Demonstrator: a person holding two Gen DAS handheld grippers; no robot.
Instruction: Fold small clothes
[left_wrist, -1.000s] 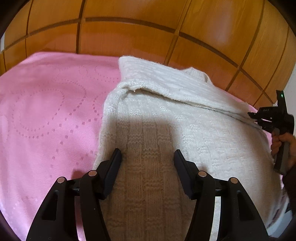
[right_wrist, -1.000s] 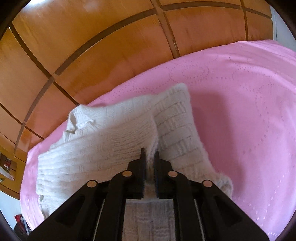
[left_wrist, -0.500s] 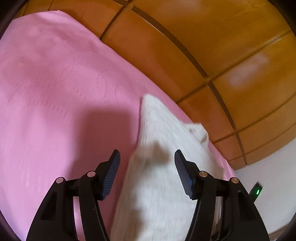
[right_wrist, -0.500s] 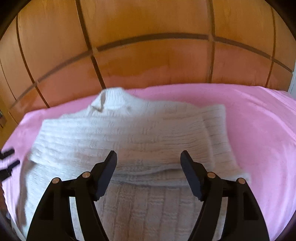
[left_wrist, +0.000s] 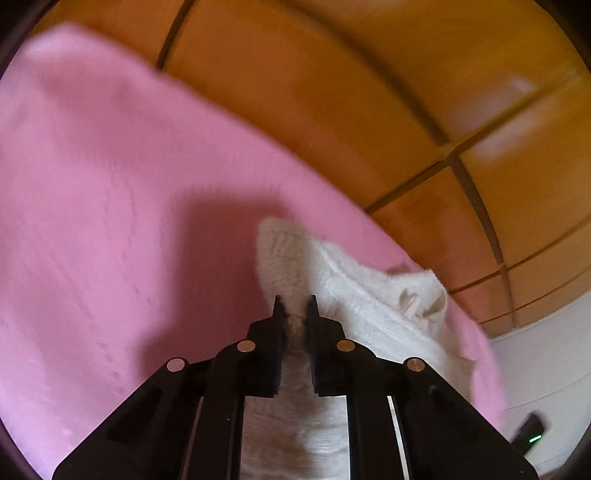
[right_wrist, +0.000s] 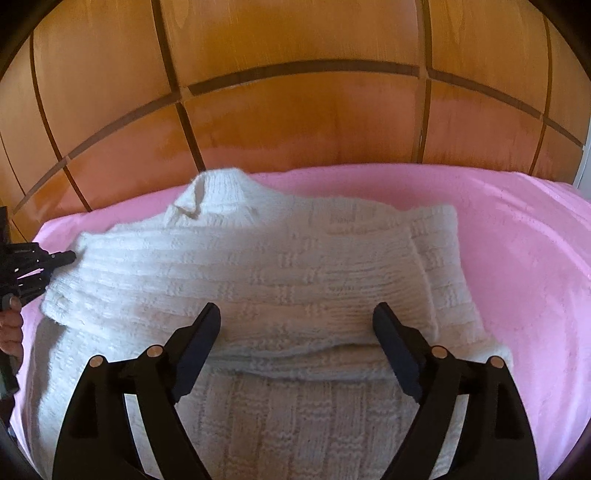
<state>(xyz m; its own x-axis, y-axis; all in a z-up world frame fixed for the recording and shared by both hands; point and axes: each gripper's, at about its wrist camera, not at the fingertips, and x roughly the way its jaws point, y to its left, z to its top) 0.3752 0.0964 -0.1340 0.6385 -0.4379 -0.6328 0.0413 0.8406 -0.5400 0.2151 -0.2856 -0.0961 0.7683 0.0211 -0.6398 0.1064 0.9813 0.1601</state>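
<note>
Nearest in the right wrist view, the right gripper (right_wrist: 295, 332) stands wide, its jaws opening, with nothing pinched between them; it hovers over the lower part of the white knitted sweater (right_wrist: 258, 280). The sweater lies flat on a pink bedspread (right_wrist: 517, 258), filling the middle and lower left of the frame. One sleeve is folded across the body, so a thick band runs left to right through the centre. The garment's long axis runs from the bottom of the frame upward, and its collar points to the upper left, toward the far edge of the bed.

At the left edge, the left gripper (right_wrist: 68, 255) meets the sweater's left side, a person's hand (right_wrist: 11, 328) on its handle. In its own blurred view, the left gripper (left_wrist: 294, 308) has narrow jaws closing with a fold of the sweater (left_wrist: 369, 295) between them; the knit trails to the right of the frame.

Beyond the bedspread (left_wrist: 110, 184) rises a glossy wooden panelled wall (right_wrist: 295, 110), divided by dark grooves. A pale wall (left_wrist: 546, 350) shows at the lower right of the left view.
</note>
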